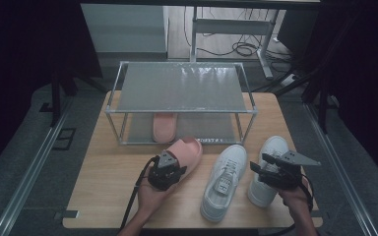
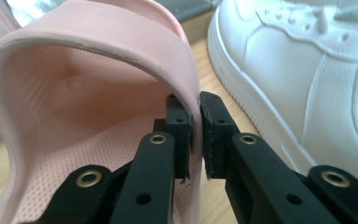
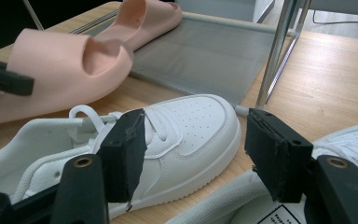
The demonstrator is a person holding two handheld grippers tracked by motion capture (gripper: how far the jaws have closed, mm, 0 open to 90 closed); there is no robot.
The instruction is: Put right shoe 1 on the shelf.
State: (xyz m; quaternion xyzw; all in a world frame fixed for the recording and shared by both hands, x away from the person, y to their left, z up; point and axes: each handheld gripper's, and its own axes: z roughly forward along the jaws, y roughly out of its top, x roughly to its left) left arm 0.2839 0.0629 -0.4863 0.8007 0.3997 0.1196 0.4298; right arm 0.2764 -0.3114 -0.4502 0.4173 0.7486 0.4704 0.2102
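Pink slide sandal [image 1: 189, 152] is what we have in hand: our left gripper [image 1: 167, 169] pinches the side wall of its strap. In the left gripper view the two black pads [image 2: 182, 135] press on either side of the thin pink rim, one inside the sandal [image 2: 88, 93] and one outside, with almost no gap left between them. From the high view the sandal sits on the wooden table [image 1: 108, 182], just in front of the metal shoe rack [image 1: 182, 88], its toe pointing toward the rack's lower shelf. We cannot tell whether its sole rests on the wood or hangs a little above it.

A second pink sandal [image 1: 164, 127] lies on that lower shelf, toe away from us; in the right gripper view it shows on the grey mesh [image 3: 205, 51] behind the held sandal [image 3: 60, 70].

Two white sneakers stand to the right of the held sandal. The nearer white sneaker [image 1: 224, 179] lies just beside it, close but apart, as the left gripper view also shows [image 2: 307, 74]. The far white sneaker [image 1: 268, 167] sits under our right gripper [image 1: 266, 172]. That gripper's jaws stand spread wide, and in the right gripper view [image 3: 191, 154] nothing lies between the pads; they hover above the open collar of the far sneaker [image 3: 349, 140], with the nearer sneaker [image 3: 168, 135] ahead of them.
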